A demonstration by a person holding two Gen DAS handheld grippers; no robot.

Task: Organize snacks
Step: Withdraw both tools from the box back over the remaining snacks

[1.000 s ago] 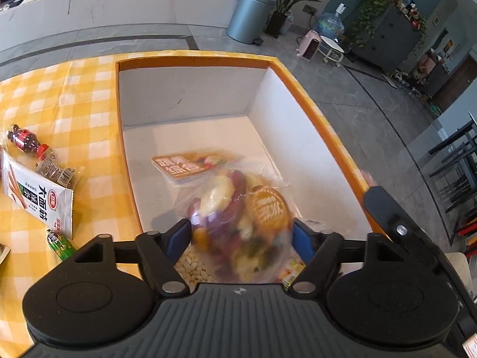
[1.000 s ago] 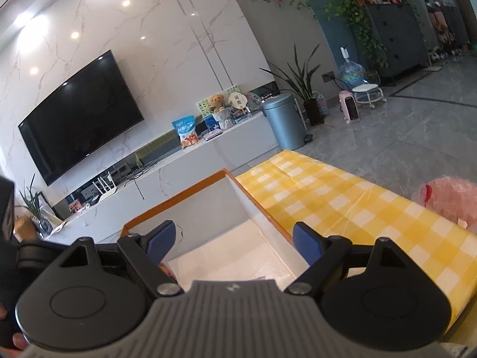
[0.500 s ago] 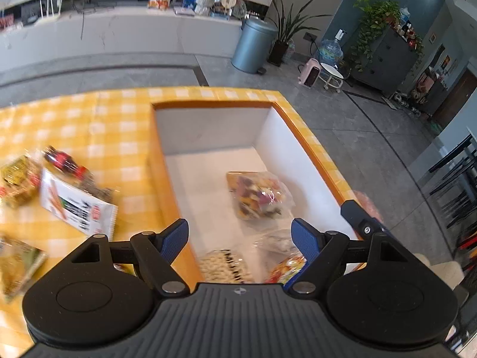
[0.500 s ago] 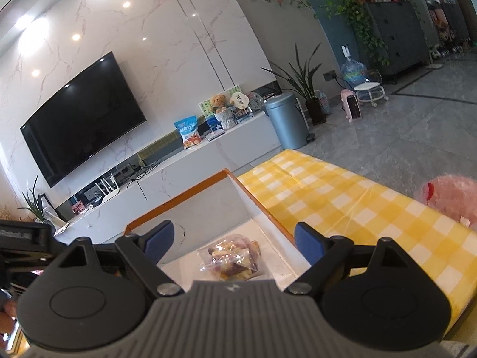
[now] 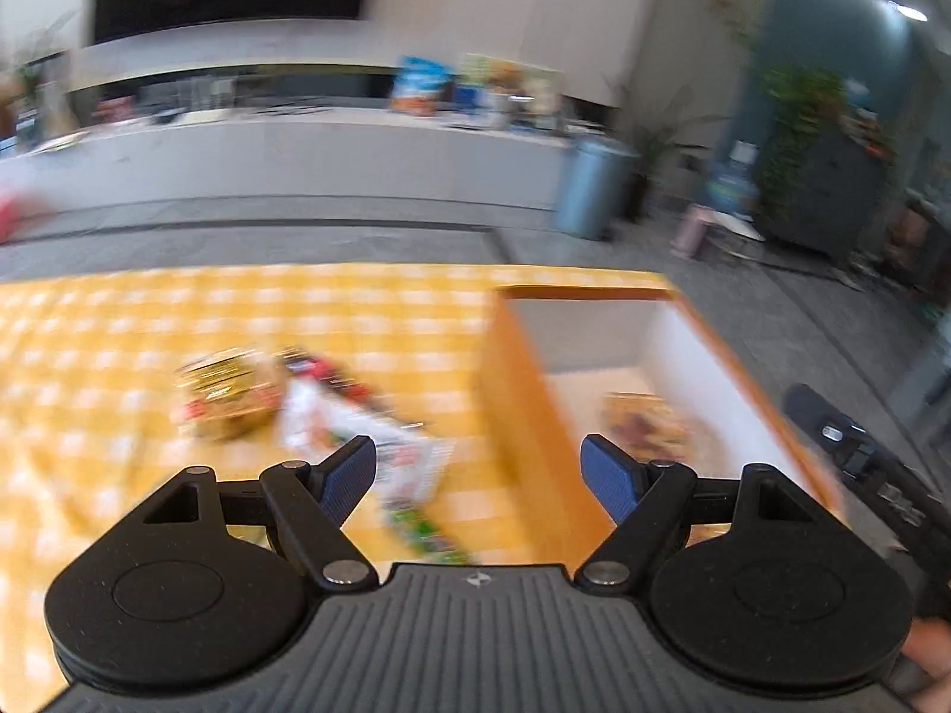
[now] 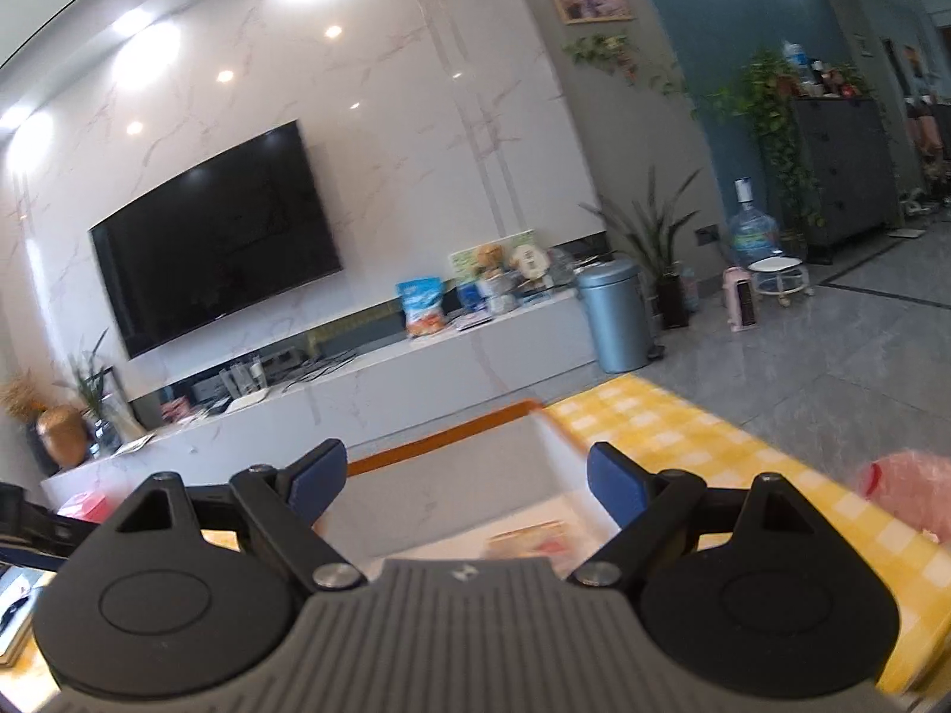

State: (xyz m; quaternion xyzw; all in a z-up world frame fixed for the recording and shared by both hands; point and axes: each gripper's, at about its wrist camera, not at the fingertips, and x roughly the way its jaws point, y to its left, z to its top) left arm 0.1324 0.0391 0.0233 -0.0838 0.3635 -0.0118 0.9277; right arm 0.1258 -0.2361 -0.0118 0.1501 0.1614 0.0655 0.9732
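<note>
The counter (image 5: pixel 119 321) is covered with a yellow and white checked cloth, and in the left wrist view it fills the left and middle part. On its right side stands an orange box (image 5: pixel 523 416) with white inner walls; in the right wrist view the same box (image 6: pixel 452 434) is seen straight ahead. Inside the box, on its floor, lies a clear bag of mixed snacks (image 5: pixel 648 422), blurred. On the cloth, left of the box, lie loose snacks: a white packet (image 5: pixel 356 428), a golden packet (image 5: pixel 232 392) touching its far left side, and a small green one (image 5: pixel 428 529) at its near end. The left tongs (image 5: pixel 478 466) are wide apart with nothing between them, above the cloth beside the box wall. The right tongs (image 6: pixel 466 475) are also apart and hold nothing.
</note>
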